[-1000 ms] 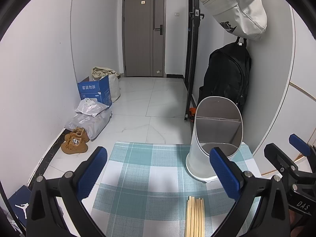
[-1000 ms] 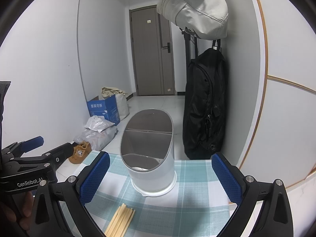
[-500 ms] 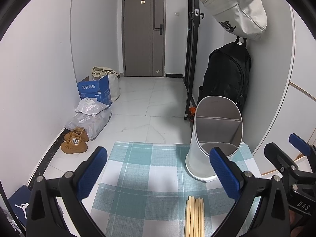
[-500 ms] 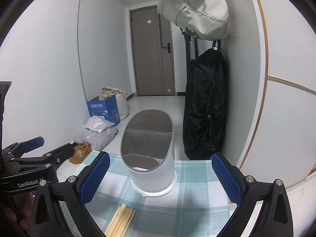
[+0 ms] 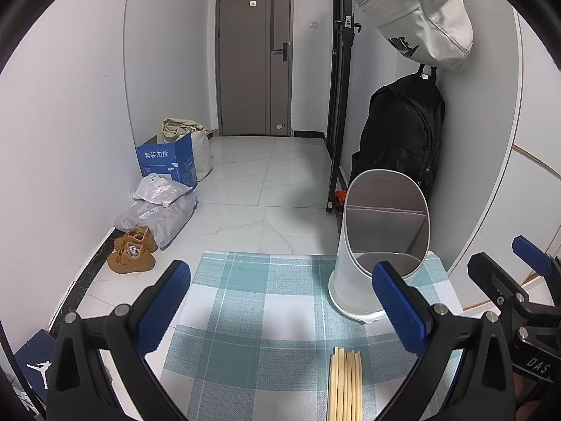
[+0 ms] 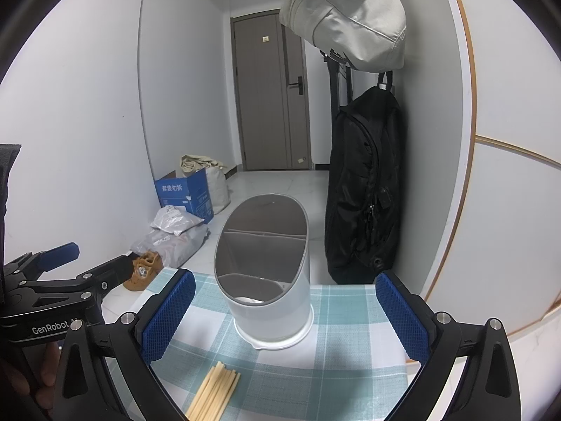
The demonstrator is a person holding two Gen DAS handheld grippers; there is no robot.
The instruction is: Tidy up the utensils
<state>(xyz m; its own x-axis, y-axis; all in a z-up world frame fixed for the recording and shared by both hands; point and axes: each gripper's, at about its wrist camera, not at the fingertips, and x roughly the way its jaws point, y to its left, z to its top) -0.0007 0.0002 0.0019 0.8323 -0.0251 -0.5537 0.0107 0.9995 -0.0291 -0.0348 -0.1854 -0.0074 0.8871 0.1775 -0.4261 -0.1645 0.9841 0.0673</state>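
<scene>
- Setting: entrance hallway of a private home, with white walls and a pale marble-look tiled floor (image 5: 245, 189).
- Grey entry door (image 5: 254, 56) with a lever handle closes the far end.
- Black backpack (image 5: 403, 133) and beige sling bag (image 5: 417, 14) hang on wall hooks.
- Tan shoes (image 5: 131, 252), a blue cardboard box (image 5: 166, 163), grey parcel bags (image 5: 157, 207) and a canvas tote (image 5: 196, 144) lie along the left wall.
- Counter in the foreground carries a teal checked cloth (image 5: 252, 301).
</scene>
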